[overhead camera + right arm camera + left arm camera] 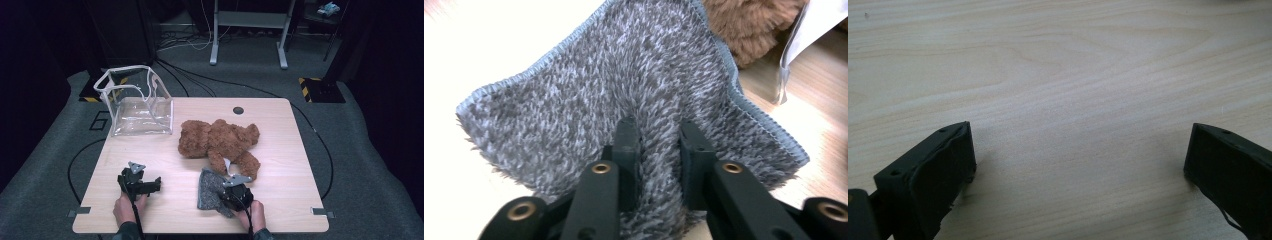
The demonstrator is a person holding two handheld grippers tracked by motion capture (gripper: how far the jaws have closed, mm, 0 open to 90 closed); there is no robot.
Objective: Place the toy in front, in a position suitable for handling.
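Right gripper (658,145): your jaws stand narrow, pinching a ridge of the grey cloth (624,90) between the pads; in the high view this gripper (235,192) sits at the near right of the table (280,150).
Left gripper (1078,165): your jaws are spread wide over bare wood with nothing between them; from above it (139,182) rests at the near left, well apart from the cloth.
Grey cloth: it lies flat on the table near your right hand (256,215), its far edge just beside the foot of the brown teddy bear (220,140).
Clear bag (135,102): it stands at the far left corner, mouth open upward, and looks empty.
Done: you have a grip on the cloth, as far as the pictures show.
Left: the cloth is not yet lifted off the wood; if the bag is the goal, both cloth and bear still lie outside it.
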